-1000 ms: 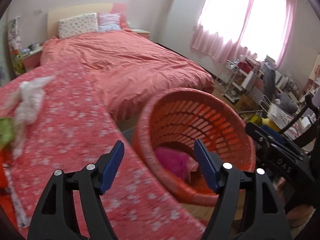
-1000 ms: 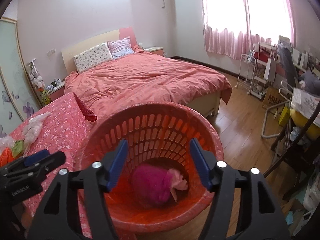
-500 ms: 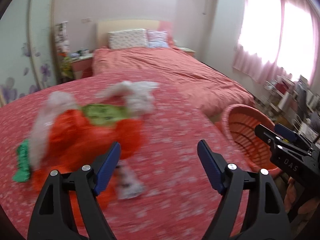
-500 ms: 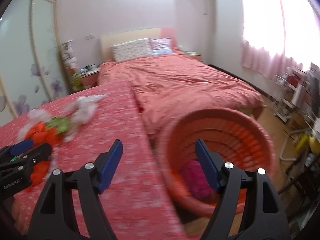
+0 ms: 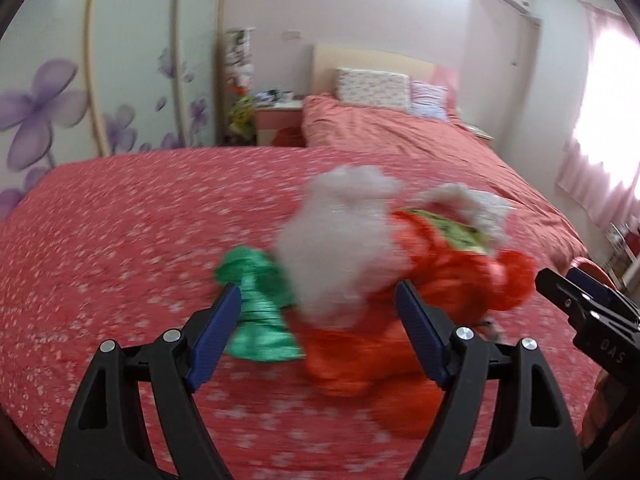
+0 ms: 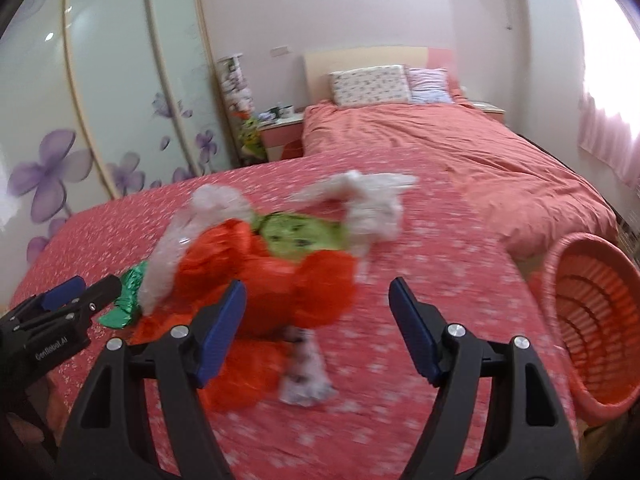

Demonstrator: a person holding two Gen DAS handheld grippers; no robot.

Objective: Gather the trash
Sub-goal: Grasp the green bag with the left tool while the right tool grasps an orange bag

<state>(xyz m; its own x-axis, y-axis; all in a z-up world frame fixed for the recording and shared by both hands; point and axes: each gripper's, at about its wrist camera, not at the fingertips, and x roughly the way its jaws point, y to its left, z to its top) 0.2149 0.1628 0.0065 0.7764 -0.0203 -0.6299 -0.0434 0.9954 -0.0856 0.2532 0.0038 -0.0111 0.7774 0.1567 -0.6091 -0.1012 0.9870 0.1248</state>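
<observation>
You have one round orange slatted plastic basket (image 6: pixel 592 320); two pillows (image 6: pixel 370 85) on the bed; one green foil wrapper (image 5: pixel 256 316); one crumpled orange plastic bag (image 6: pixel 256 280).

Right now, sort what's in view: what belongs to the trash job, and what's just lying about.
Job:
- orange plastic bag
- green wrapper
- clear crinkled bags
- small printed wrapper
- orange basket

Lying about:
- pillows
- nightstand clutter
- wardrobe doors
</observation>
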